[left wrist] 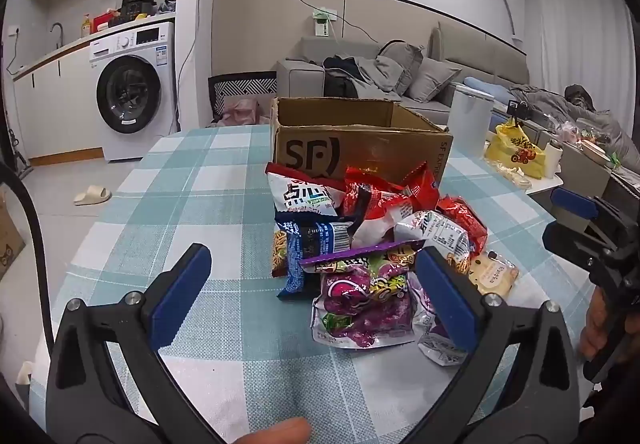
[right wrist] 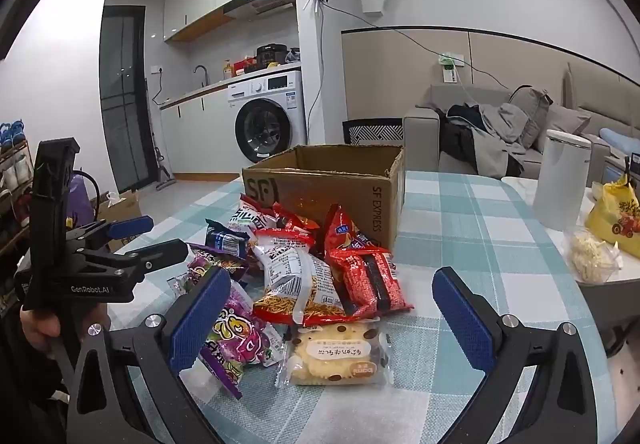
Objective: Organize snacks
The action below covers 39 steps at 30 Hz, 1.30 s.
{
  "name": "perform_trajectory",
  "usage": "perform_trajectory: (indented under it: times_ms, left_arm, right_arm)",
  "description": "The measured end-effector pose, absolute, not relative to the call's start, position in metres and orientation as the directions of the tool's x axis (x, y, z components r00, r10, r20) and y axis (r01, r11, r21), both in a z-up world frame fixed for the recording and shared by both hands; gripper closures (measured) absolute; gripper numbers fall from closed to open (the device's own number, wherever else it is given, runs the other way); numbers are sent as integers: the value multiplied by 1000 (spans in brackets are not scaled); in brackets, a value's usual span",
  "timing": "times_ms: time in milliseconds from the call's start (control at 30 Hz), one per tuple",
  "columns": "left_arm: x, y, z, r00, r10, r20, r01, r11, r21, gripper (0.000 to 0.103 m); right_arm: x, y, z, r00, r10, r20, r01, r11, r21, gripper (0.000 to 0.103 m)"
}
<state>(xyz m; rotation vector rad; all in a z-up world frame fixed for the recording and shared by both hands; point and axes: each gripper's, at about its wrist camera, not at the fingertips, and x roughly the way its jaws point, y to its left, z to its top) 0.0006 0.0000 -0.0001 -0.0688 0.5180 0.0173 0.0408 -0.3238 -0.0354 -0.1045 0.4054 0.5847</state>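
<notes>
Checked tablecloth (left wrist: 192, 180), SF carton (left wrist: 360, 148) at centre; snack packets (left wrist: 368, 244) heaped between spread left gripper (left wrist: 316, 292); right gripper (right wrist: 332, 308) likewise spread, empty.

left gripper (left wrist: 308, 292): chunky black frame, blue textured pads, silver screws, "GenRobot.AI" printed on the side
right gripper (right wrist: 332, 308): same black-and-blue look
skin: bare fingers around the handles

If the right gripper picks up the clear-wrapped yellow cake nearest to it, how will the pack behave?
The yellow cake pack looks soft, so a firm squeeze would probably crush it. Its clear glossy wrapper may slip between the pads. It lies flat on the tablecloth, apart from the pile, so it is unlikely to roll.
</notes>
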Motion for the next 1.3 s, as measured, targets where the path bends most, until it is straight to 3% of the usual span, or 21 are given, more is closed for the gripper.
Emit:
perform_trajectory:
  times_ms: [1300]
  left_arm:
    - [-2,-2,0,879,-4,-477,-23,998,-51,1]
  right_arm:
    - [44,-320,-38,741,519,-427,-565,824,22,0]
